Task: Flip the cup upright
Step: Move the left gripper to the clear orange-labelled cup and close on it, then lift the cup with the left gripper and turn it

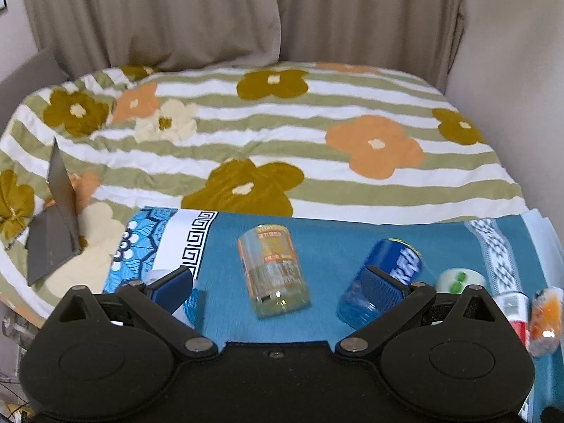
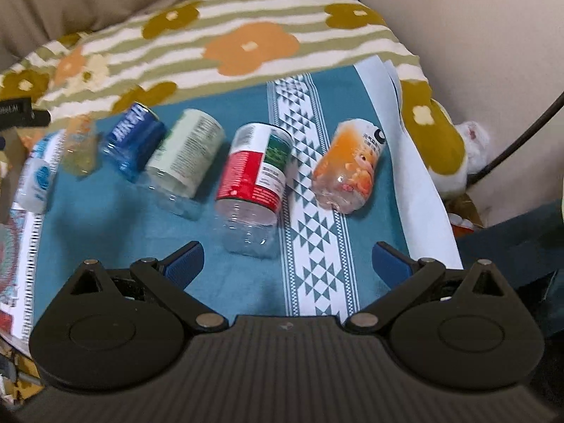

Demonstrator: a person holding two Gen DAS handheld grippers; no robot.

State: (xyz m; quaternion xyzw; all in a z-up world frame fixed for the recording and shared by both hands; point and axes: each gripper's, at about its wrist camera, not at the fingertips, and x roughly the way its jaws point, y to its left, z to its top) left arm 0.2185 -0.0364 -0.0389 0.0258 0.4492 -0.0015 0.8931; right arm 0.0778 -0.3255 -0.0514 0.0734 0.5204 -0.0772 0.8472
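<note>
Six cups point(image 2: 254, 172) before right hand-held gripper point(image 2: 287, 264)

bed point(image 1: 317, 123), teal cloth point(image 2: 141, 218), cups point(image 2: 253, 176)

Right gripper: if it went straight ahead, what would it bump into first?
Probably the red cup. It lies on its side on the blue cloth, just ahead of the open right gripper and a bit left of centre. Depth is hard to judge.

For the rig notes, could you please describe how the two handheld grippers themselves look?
Both look alike: the left gripper and right gripper have matte black bodies with round housings, silver pivot pins, black linkage arms and blue ribbed finger pads. No cables or sleeves are visible.
</note>
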